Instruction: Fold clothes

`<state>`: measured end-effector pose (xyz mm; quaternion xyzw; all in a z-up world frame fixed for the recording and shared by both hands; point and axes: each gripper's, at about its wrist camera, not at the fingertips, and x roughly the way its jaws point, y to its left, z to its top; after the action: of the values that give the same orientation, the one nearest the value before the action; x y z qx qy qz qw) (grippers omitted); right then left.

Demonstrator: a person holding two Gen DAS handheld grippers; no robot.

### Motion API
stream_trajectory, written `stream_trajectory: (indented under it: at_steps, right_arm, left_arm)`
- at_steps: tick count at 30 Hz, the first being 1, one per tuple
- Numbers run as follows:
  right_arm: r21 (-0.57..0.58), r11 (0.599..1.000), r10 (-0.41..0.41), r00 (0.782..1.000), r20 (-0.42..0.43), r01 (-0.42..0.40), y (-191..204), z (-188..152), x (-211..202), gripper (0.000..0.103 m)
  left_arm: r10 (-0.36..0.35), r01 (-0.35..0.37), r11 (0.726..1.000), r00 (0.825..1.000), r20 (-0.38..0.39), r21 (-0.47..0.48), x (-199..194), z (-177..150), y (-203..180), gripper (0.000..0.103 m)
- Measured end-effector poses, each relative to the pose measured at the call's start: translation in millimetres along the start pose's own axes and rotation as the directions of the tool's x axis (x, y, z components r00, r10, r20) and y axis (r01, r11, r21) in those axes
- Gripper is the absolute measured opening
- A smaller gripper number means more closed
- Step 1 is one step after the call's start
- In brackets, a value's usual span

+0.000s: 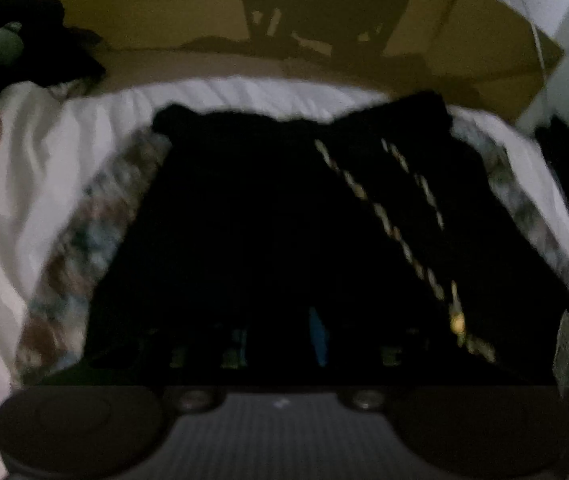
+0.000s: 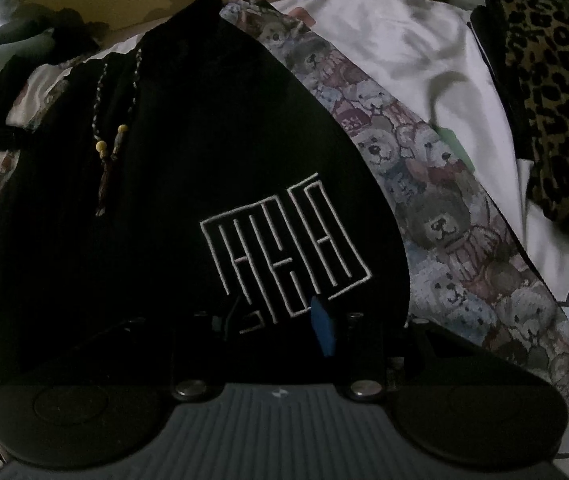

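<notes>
While our right view shows the black hoodie (image 2: 164,200) with its white emblem (image 2: 284,252) beside the teddy-bear cloth (image 2: 424,184), our left view is too blurred for the emblem. We cannot tell whether the left gripper (image 1: 276,344) or right gripper (image 2: 268,328) grips anything

A dim bedroom in a home: a bed spread with a white sheet (image 2: 396,40), a teddy-bear print blanket (image 2: 436,216) and a leopard-print pillow (image 2: 556,120), beside a yellow wall (image 1: 164,8).
</notes>
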<state>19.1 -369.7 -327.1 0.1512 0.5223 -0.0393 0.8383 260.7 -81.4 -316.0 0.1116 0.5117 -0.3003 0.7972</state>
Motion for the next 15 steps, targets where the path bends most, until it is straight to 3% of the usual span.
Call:
stream_trajectory:
  at_steps: [4,11,13,15]
  right_arm:
    - [-0.001,1.000,0.002,1.000,-0.005,-0.002,-0.7,-0.6,-1.1,0.046]
    - [0.013,1.000,0.001,1.000,0.000,-0.001,-0.9,0.8,-7.7,0.046]
    - [0.018,1.000,-0.001,1.000,0.008,0.000,-1.2,0.9,-10.8,0.046]
    - [0.021,1.000,0.002,1.000,0.011,-0.002,-2.4,0.4,-13.8,0.046]
  left_arm:
    - [-0.001,0.001,1.000,0.999,-0.034,0.010,-1.0,-26.1,-1.7,0.033]
    - [-0.025,0.025,0.995,1.000,0.000,-0.097,-23.1,-39.4,6.1,0.035]
    - [-0.018,0.021,0.994,0.999,0.029,-0.103,-32.4,-38.5,7.5,0.037]
    - [-0.009,0.015,0.994,0.998,0.061,-0.108,-43.5,-36.9,8.9,0.048]
